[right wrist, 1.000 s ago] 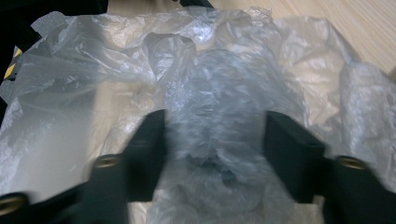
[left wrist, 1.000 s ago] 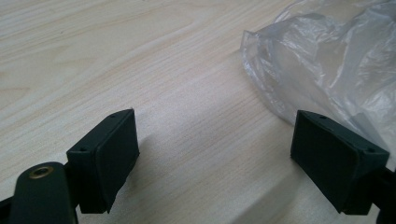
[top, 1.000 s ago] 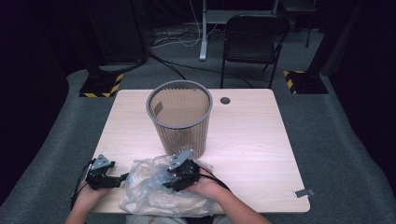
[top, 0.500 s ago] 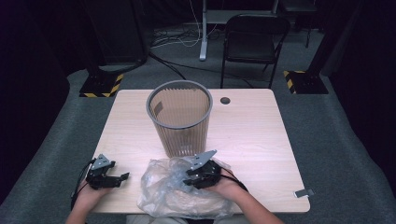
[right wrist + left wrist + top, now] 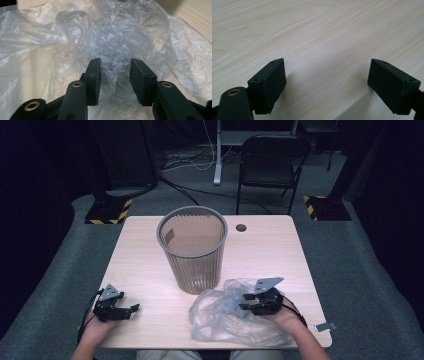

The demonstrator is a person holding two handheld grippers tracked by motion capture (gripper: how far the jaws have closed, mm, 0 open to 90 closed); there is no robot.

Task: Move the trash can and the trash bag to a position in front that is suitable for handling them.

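Observation:
A crumpled clear plastic bag [image 5: 222, 320] lies on the wooden table [image 5: 280, 255] at the front right. My right gripper [image 5: 243, 304] rests on the bag's right part and points left. In the right gripper view a bunched fold of the bag [image 5: 112, 37] sits between the pads of this gripper [image 5: 115, 80]. Its jaws have just been closing on that fold and hold it. A grey slatted waste basket [image 5: 192, 250] stands upright in the middle of the table, just behind the bag. My left gripper [image 5: 134, 309] lies at the front left, open, over bare wood [image 5: 327, 82].
A round cable hole [image 5: 241, 227] lies behind and to the right of the basket. A black chair [image 5: 272, 165] and a desk leg [image 5: 218, 155] stand beyond the far edge. Dark carpet surrounds the table. A small grey tag [image 5: 325, 326] juts from the table's front right corner.
My right gripper has slid to the right along the front of the table, dragging the plastic bag with it. The left gripper and the basket have stayed where they were.

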